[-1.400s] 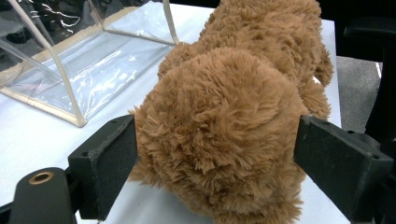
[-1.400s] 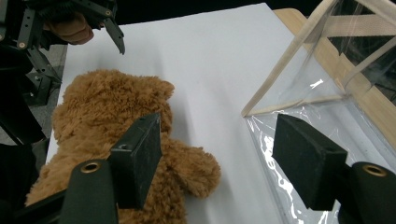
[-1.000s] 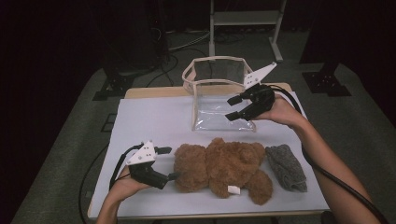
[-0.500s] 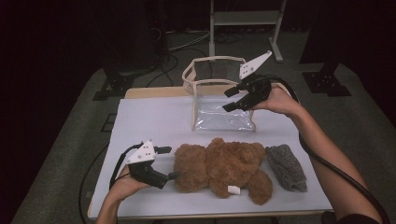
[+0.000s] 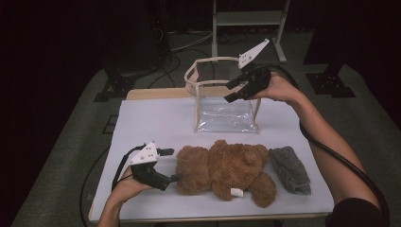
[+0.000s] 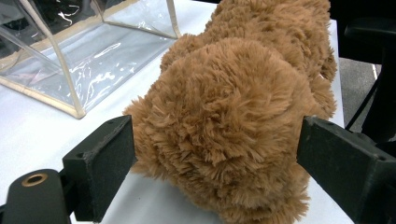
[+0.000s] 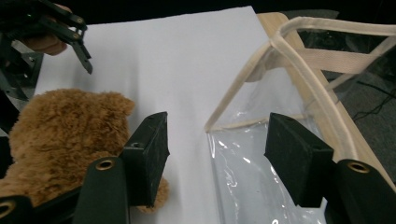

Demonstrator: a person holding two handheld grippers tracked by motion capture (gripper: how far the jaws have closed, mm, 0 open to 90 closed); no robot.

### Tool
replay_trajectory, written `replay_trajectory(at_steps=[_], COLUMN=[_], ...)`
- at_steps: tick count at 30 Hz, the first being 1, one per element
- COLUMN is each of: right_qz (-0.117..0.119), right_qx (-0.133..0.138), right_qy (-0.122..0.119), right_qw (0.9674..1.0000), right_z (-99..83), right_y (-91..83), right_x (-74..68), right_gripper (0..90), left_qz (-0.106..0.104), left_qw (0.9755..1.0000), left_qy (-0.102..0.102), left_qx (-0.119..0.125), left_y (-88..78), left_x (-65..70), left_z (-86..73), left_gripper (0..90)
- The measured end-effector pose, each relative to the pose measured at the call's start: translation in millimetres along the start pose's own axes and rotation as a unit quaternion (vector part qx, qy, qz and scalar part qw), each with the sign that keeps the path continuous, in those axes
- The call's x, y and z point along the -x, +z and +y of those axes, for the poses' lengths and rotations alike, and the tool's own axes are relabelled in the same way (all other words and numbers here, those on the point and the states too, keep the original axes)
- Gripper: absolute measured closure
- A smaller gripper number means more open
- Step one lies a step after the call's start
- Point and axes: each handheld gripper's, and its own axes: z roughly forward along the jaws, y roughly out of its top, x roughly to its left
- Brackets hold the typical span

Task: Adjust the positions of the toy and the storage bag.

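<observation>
A brown teddy bear [image 5: 222,170] lies flat along the near edge of the white surface [image 5: 151,123], with a folded grey cloth [image 5: 291,169] just beside it on the right. Farther back, right of centre, stands a clear plastic bag [image 5: 227,101] with a beige fabric rim, its mouth open upward. The left hand-held gripper [image 5: 165,165] rests low on the surface at the near left, its jaws spread to either side of the bear's left end; in the left gripper view the plush [image 6: 233,112] bulges between the two black pads, the left pad right against the fur and the right pad at its edge, with no sign of the fur being squeezed. The right hand-held gripper [image 5: 235,90] is raised over the far right part of the bag's rim, pointing left and down. Its jaws have just been closing a little yet stand apart, and in the right gripper view [image 7: 217,158] a corner of the bag [image 7: 280,116] with its beige seam rises in the gap between them, neither pad touching it. That view also takes in the bear [image 7: 56,135] at the left and the left hand-held gripper [image 7: 79,44] beyond it.
</observation>
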Motion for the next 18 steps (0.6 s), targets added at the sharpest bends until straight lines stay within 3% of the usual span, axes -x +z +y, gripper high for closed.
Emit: replay_trajectory(at_steps=[18], right_qz=[-0.019], right_qx=[-0.026], right_qy=[0.011], right_qw=[0.9994], right_z=[9.9], right_y=[9.8], right_x=[42.4], right_gripper=[44.1], left_qz=[0.009], left_qw=[0.9999], left_qy=[-0.006], left_qx=[-0.014], left_y=[0.1], left_x=[-3.6], left_z=[-7.7], left_gripper=[10.6])
